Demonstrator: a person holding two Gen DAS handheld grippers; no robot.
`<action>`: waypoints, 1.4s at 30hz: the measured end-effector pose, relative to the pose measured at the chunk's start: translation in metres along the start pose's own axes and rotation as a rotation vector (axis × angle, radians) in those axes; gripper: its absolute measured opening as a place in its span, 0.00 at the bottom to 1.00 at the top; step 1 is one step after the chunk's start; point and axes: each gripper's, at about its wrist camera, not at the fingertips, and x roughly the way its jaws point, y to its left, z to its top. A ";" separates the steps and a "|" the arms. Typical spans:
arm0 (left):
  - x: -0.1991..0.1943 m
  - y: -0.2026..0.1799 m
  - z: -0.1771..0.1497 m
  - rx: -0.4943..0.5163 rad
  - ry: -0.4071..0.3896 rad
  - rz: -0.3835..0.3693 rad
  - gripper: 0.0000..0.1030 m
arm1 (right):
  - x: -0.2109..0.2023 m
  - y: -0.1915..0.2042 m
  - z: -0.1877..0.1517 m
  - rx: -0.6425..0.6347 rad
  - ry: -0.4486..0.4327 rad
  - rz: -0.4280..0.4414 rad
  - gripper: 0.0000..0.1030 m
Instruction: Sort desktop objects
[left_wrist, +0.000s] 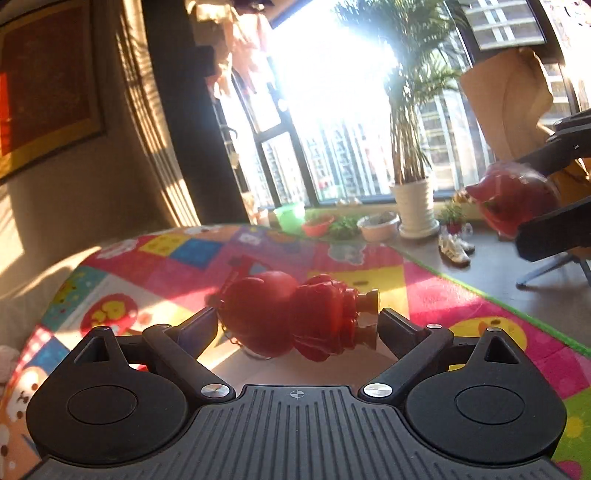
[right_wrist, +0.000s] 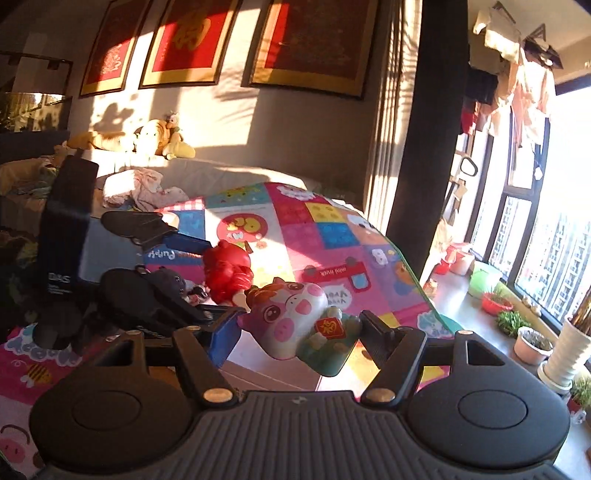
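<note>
The left gripper (left_wrist: 297, 325) holds a red doll (left_wrist: 291, 314) sideways between its fingers (left_wrist: 397, 330). The fingers are spread wide and press on the doll's head and feet. The doll is up in the air over the bright mat (left_wrist: 369, 269).

The right gripper (right_wrist: 299, 332) holds a pink pig toy (right_wrist: 299, 317). Its fingers (right_wrist: 376, 341) are about half open and squeeze the pig from both sides. The pig is lifted above the mat too, just beside the red doll, a bit nearer the window (right_wrist: 532, 236).

Red doll (left_wrist: 295, 317) and pig figurine (right_wrist: 295, 325), both held sideways.
</note>
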 end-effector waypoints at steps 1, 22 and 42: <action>0.014 0.001 -0.005 -0.008 0.045 -0.004 0.95 | 0.006 -0.004 -0.004 0.016 0.022 0.000 0.68; -0.082 0.045 -0.112 -0.363 0.312 0.152 1.00 | 0.164 0.039 -0.011 0.145 0.198 0.100 0.86; -0.155 0.134 -0.167 -0.693 0.312 0.497 1.00 | 0.208 0.217 0.000 -0.202 0.244 0.247 0.70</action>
